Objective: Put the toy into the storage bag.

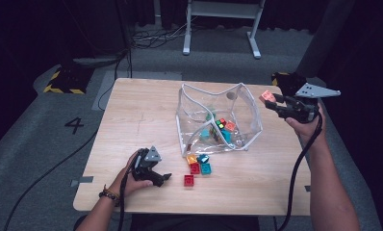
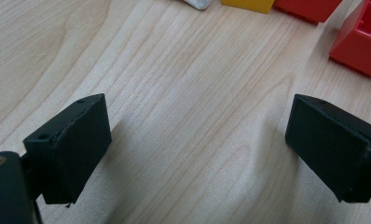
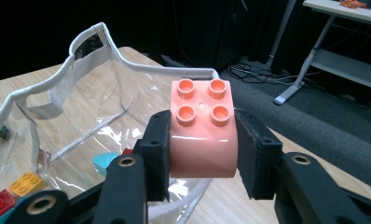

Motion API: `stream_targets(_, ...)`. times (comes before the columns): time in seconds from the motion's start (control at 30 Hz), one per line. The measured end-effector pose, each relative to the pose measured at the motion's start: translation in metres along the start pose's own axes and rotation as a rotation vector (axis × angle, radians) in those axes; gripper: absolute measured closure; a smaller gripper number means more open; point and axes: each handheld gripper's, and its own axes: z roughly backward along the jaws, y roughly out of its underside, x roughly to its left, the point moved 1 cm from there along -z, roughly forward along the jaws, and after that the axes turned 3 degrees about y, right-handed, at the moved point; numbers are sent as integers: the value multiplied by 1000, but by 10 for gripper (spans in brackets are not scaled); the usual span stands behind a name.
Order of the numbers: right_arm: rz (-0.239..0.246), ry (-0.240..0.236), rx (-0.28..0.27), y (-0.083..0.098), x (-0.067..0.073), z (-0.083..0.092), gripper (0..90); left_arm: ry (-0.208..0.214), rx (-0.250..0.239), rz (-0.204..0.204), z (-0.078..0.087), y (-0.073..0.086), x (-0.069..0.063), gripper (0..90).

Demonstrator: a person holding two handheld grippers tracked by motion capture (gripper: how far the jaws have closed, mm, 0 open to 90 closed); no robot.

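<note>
Between black padded jaws, right gripper (image 3: 202, 154) — glossy rounded pink brick (image 3: 202, 128), four studs

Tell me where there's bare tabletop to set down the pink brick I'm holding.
Free: the wide strip of table left of the clear bag, and the near right corner. Crowded: in front of the bag, where loose bricks lie beside the left gripper.

Block (image 3: 202, 135): salmon pink. Pouch (image 1: 249, 108): clear with white trim. Loose bricks (image 1: 197, 166): red, orange, teal. Table (image 1: 141, 115): pale wood grain. Jaws: black.
</note>
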Motion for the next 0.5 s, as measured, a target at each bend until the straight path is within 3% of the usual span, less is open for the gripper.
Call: stream_targets(0.5,73,-80,17,-28,27,-28,595,0,0,0,0,0,0,70)
